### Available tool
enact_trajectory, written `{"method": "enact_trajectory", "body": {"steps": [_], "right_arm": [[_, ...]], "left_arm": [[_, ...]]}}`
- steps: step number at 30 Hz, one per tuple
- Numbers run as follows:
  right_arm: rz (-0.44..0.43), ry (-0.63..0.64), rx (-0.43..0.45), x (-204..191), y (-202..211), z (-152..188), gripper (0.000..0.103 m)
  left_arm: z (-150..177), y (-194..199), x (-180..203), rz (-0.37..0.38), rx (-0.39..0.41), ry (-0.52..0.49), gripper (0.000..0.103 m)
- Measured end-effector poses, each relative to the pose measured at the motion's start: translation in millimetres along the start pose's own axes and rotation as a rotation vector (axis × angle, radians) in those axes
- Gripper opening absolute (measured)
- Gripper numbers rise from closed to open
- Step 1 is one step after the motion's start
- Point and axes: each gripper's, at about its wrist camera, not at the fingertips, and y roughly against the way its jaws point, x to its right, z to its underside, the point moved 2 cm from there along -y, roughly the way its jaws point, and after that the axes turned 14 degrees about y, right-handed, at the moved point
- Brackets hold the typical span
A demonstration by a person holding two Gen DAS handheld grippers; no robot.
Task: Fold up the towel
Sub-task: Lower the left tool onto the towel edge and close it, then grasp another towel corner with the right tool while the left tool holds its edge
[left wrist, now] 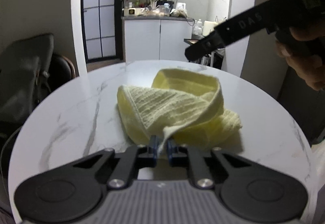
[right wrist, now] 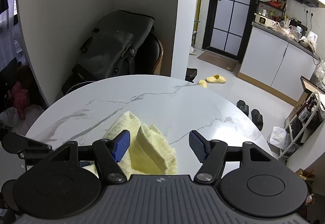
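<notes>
Left wrist view: left hand-held gripper (left wrist: 161,145) is clamped on a corner of the crumpled yellow towel (left wrist: 178,110) on the marble counter (left wrist: 67,114), likely to spread it; right hand-held gripper (right wrist: 158,147) hovers, jaws apart.

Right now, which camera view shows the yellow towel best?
The left wrist view: the whole crumpled towel lies on the table, a corner pinched by the left hand-held gripper. The right wrist view shows only part, behind the open right hand-held gripper.
</notes>
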Motion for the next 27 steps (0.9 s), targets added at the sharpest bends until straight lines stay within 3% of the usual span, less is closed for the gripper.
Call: {"method": "enact_trajectory", "body": {"steps": [16,23,25,27], "right_arm": [[-0.032,0.081,-0.08,-11,-42,-35,0.067],[-0.063,0.14,-0.176,-29,-74,-37,0.066],[-0.067,0.153,-0.217,-31,-82,-35,0.052],[-0.063,0.154,-0.24,-30,-86,-32,0.027]], "left_arm": [[7,16,4,0.07,0.001,0.012,0.007],[9,19,3,0.082,0.005,0.031,0.006],[10,21,2,0.088,0.007,0.036,0.006],[11,23,2,0.091,0.007,0.039,0.006]]}}
